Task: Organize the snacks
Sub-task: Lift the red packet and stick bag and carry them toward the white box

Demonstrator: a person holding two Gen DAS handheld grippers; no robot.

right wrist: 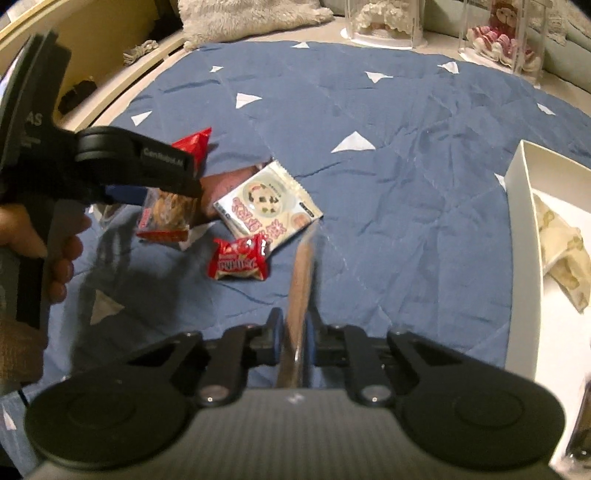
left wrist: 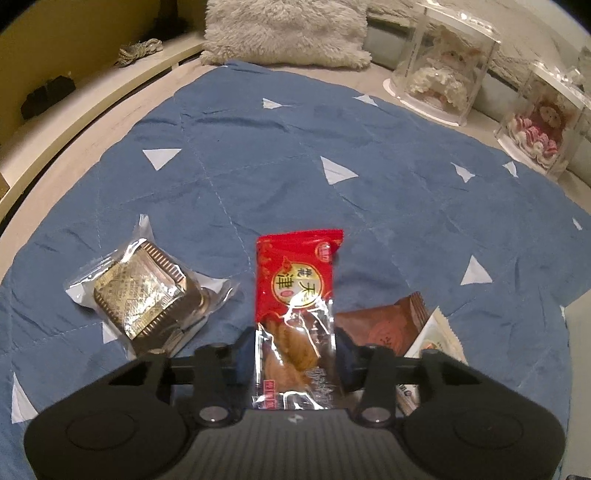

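My left gripper (left wrist: 295, 350) is shut on a long red-and-clear snack pack (left wrist: 295, 291), held above the blue quilt (left wrist: 295, 147). A clear-wrapped mooncake (left wrist: 144, 291) lies to its left; a brown packet (left wrist: 384, 325) and a white packet (left wrist: 439, 339) lie to its right. My right gripper (right wrist: 295, 336) is shut on a thin clear packet (right wrist: 301, 280), seen edge-on. In the right wrist view the left gripper (right wrist: 147, 173) holds the red pack (right wrist: 170, 206); the white packet (right wrist: 267, 201) and a small red candy pack (right wrist: 240, 260) lie on the quilt.
A white box (right wrist: 524, 240) at the right holds a pale patterned wrapper (right wrist: 561, 254). Clear display cases with dolls (left wrist: 443, 62) and a fluffy cushion (left wrist: 284, 29) stand at the back. A cream ledge (left wrist: 74, 107) runs along the left.
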